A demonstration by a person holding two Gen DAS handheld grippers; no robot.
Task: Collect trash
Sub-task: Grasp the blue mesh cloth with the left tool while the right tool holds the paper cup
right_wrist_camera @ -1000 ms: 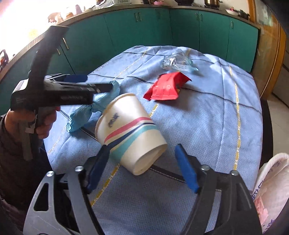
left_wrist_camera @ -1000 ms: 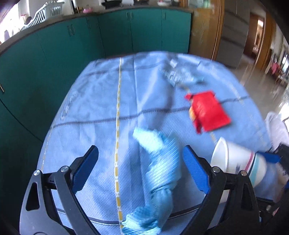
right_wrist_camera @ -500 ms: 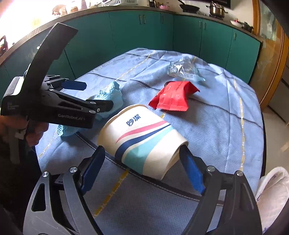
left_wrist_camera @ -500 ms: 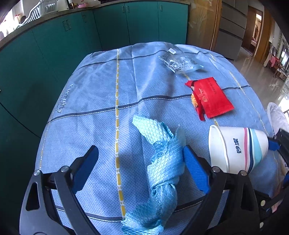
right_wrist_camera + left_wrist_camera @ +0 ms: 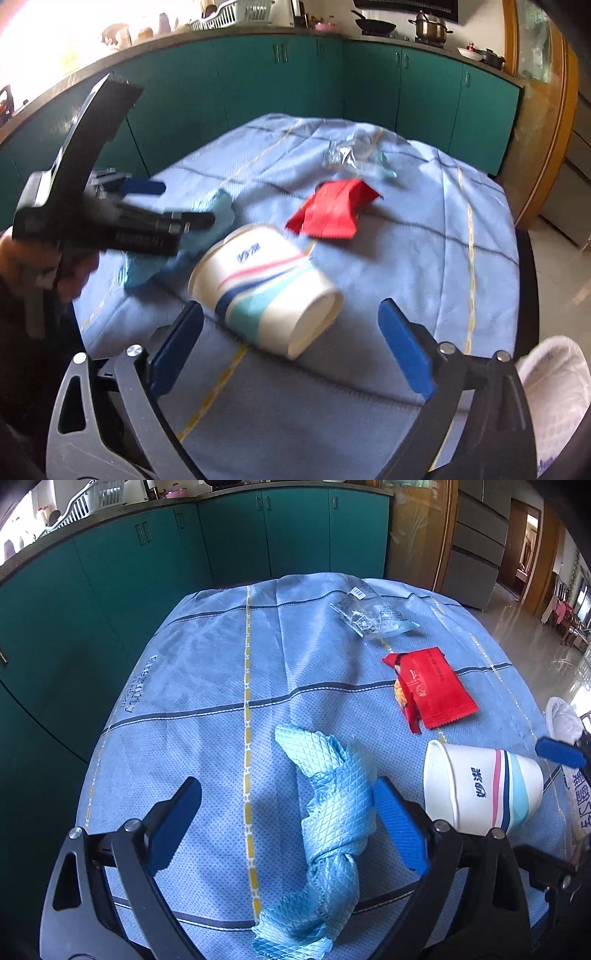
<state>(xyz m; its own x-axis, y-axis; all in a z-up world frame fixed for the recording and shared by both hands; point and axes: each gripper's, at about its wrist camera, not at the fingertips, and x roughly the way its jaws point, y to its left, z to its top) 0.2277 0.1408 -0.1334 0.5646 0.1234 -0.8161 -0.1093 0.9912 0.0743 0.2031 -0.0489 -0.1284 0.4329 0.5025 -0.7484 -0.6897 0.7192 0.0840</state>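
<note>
here, in the left wrist view, the left hand-held gripper (image 5: 288, 819) is seen spread wide over the blue cloth (image 5: 332, 812) on the surface (image 5: 207, 672); the paper cup (image 5: 480, 786) lies on its side just to the right. in the right wrist view, the right hand-held gripper (image 5: 291, 339) is held wide apart around the cup's base, not yet touching. the cup should be centred between the pads and closed on gently, since thin paper is judged likely to crush or roll.

Matt paper cup (image 5: 480, 786); glossy red wrapper (image 5: 432, 686) beyond it; waffle-textured cloth (image 5: 332, 812) beside it; clear crinkly plastic bag (image 5: 373, 614) farthest
</note>
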